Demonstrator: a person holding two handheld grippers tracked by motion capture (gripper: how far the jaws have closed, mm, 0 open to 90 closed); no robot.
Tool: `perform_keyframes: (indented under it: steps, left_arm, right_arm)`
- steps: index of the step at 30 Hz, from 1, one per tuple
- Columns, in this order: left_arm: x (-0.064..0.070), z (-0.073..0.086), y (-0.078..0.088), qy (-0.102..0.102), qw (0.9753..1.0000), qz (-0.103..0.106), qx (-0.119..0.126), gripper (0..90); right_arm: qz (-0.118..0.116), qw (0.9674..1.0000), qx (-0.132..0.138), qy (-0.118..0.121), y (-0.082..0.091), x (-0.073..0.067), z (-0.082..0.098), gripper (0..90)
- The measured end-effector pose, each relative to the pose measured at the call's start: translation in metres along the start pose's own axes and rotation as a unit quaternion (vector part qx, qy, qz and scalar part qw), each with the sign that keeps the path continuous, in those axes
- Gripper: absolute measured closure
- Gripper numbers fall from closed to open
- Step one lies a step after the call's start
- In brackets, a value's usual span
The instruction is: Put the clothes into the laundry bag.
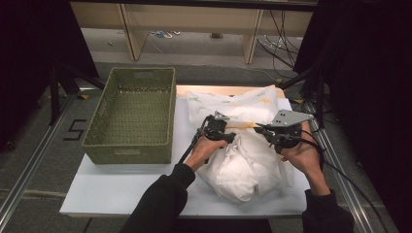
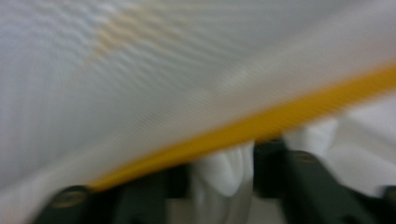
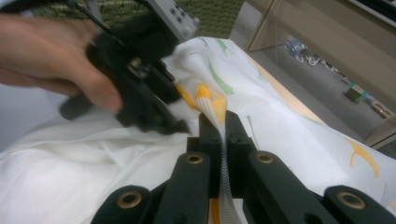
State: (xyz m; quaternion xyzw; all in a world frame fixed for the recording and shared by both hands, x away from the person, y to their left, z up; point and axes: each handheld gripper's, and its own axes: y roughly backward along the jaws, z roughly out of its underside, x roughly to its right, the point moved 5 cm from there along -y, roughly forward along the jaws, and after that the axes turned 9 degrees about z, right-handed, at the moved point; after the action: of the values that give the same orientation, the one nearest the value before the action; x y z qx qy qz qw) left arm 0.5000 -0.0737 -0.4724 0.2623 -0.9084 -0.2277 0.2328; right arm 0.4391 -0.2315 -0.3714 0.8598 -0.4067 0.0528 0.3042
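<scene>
From the high view, a crumpled white cloth (image 1: 243, 145) with small green and yellow marks lies on the right half of the white surface (image 1: 121, 189), and both hands work at its middle: the left tongs (image 1: 219, 127) and the right tongs (image 1: 265, 130) point toward each other over the fabric, a short stretch of cloth between them. The right gripper view gives what the high view cannot: the right tongs (image 3: 223, 135) are clenched on a thin ridge of the cloth (image 3: 289, 140), which runs up between the two black jaws, with a yellow and a green mark just beyond the tips. It also takes in the person's left hand (image 3: 51, 56) on the other gripper, close against the fabric. The left gripper view is blurred; it shows a yellow-edged fold of the cloth (image 2: 140, 70) stretched across the frame and a tuck of white fabric between the jaws of the left tongs (image 2: 224, 172), which stand partly apart, so whether they press on it cannot be told. A green woven basket (image 1: 131, 114) stands on the left part of the surface, just beside the cloth. Beyond it lie a grey floor, wooden frame legs (image 1: 128, 34) and loose cables (image 1: 284, 46), with black curtains at both sides.
</scene>
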Motion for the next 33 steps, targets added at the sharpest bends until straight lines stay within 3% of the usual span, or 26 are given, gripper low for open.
perform_keyframes:
  steps: [2,4,6,7,8,10,12,15,17,18,19,21,23,24,25,26,28,31,33]
  left_arm:
    - [0.008,0.005,0.016,-0.011,0.9998,-0.006,-0.016,38.9]
    - [0.018,0.012,0.037,-0.04,0.9989,-0.006,-0.025,27.9]
    - [0.028,0.021,0.055,-0.054,0.9974,0.0,-0.047,24.3]
    - [0.035,0.027,0.061,-0.06,0.9957,0.018,-0.068,24.0]
    - [0.041,0.033,0.068,-0.068,0.9942,0.024,-0.079,20.4]
    - [0.05,0.044,0.076,-0.077,0.9934,0.033,-0.078,17.5]
    - [0.055,0.055,0.078,-0.075,0.9922,0.049,-0.088,15.5]
    - [0.055,0.07,0.065,-0.09,0.9887,0.054,-0.108,14.8]
    - [0.048,0.076,0.051,-0.112,0.9835,0.045,-0.135,11.9]
    - [0.049,0.077,0.042,-0.099,0.9862,0.049,-0.123,14.4]
    - [0.046,0.076,0.039,-0.123,0.9807,0.059,-0.14,20.4]
    - [0.051,0.071,0.03,-0.096,0.9883,0.065,-0.098,41.8]
    - [0.056,0.061,0.029,-0.109,0.99,0.059,-0.067,61.1]
    - [0.06,0.055,0.03,-0.099,0.9923,0.059,-0.046,69.5]
    - [0.061,0.048,0.033,-0.109,0.9918,0.058,-0.036,74.7]
    - [0.063,0.04,0.037,-0.113,0.9919,0.054,-0.024,77.6]
    - [0.065,0.022,0.043,-0.1,0.9934,0.055,0.012,79.2]
    - [0.063,-0.008,0.054,-0.092,0.9932,0.046,0.055,80.0]
    - [0.057,-0.022,0.053,-0.089,0.9929,0.037,0.069,80.3]
  right_arm:
    - [-0.003,1.0,-0.003,0.0,-0.002,0.0,0.002,89.7]
    - [-0.003,1.0,-0.002,-0.001,-0.003,0.0,0.002,89.6]
    - [-0.002,1.0,-0.004,0.0,-0.003,-0.001,0.002,89.6]
    - [-0.002,1.0,-0.006,-0.001,-0.002,-0.001,0.001,89.6]
    - [-0.002,1.0,-0.004,-0.002,-0.003,-0.001,0.001,89.6]
    - [-0.002,1.0,-0.005,0.002,-0.003,-0.003,0.001,89.6]
    - [-0.003,1.0,-0.004,0.003,-0.003,-0.003,0.001,89.6]
    - [-0.002,1.0,-0.006,0.0,-0.004,-0.003,0.001,89.6]
    - [-0.005,1.0,-0.006,0.005,-0.005,-0.006,0.0,89.6]
    - [-0.006,0.9999,-0.006,0.009,-0.006,-0.006,0.0,89.6]
    - [-0.007,0.9999,-0.005,0.008,-0.006,-0.007,-0.001,89.6]
    - [-0.009,0.9999,-0.005,0.007,-0.006,-0.008,-0.001,89.6]
    - [-0.007,0.9999,-0.005,0.007,-0.006,-0.007,0.0,89.7]
    - [-0.007,1.0,-0.006,0.001,-0.005,-0.007,0.0,89.7]
    - [-0.008,1.0,-0.001,0.001,-0.005,-0.006,-0.001,89.7]
    - [-0.012,0.9999,0.002,0.007,-0.004,-0.006,-0.002,89.7]
    - [-0.008,1.0,0.005,-0.003,0.001,-0.008,-0.004,89.7]
    - [-0.004,0.9998,0.02,0.004,0.007,-0.006,-0.011,89.8]
    - [-0.003,0.9996,0.028,0.003,0.012,-0.005,-0.014,89.8]
